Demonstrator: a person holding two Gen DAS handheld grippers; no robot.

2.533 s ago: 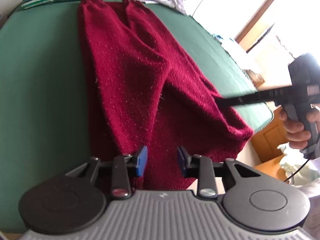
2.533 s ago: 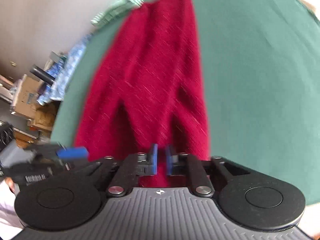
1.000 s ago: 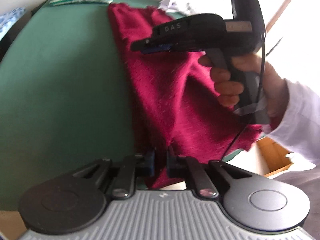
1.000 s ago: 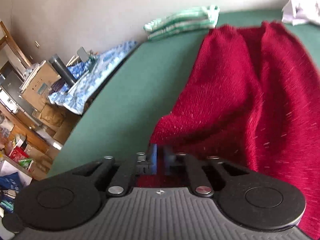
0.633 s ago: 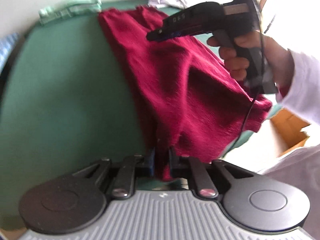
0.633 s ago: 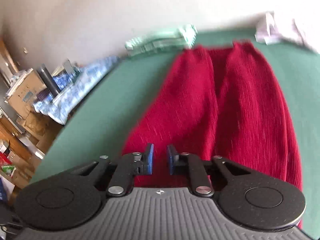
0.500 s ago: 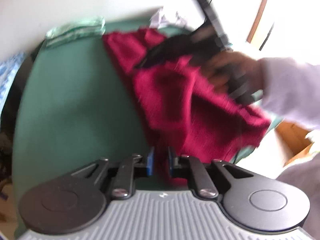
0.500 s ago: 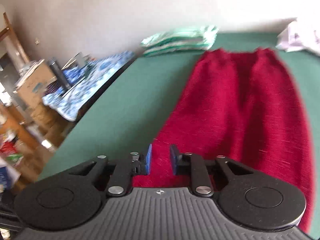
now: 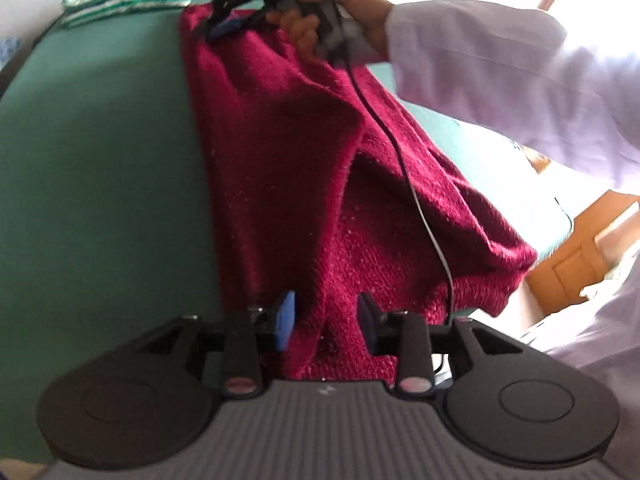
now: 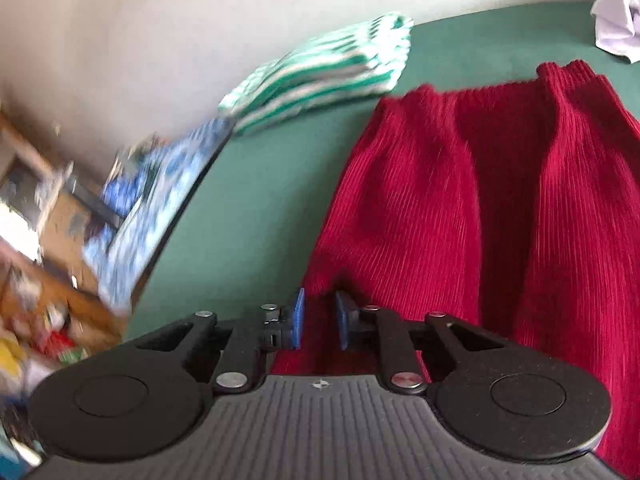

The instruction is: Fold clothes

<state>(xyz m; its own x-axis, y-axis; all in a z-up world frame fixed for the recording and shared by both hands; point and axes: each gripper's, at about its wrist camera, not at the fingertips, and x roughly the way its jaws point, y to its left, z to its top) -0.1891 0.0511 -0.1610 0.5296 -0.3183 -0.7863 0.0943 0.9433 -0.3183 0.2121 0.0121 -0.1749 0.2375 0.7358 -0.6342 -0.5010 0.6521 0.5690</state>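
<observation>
Red knit garment (image 9: 304, 184) runs lengthwise toward the table's (image 9: 100, 160) far edge, its near hem hidden behind my left gripper (image 9: 326, 322), whose jaws are opening around it; my right gripper (image 10: 319, 320) is closing, not yet pinching.

Red knit garment (image 9: 304, 168), fuzzy, matt

My left gripper (image 9: 326, 322) hides the near end of the red knit (image 9: 320, 184). The shelves (image 10: 36, 240) on the left of my right view are a blur. My white sleeve (image 9: 520, 80) runs off the picture's edge.
</observation>
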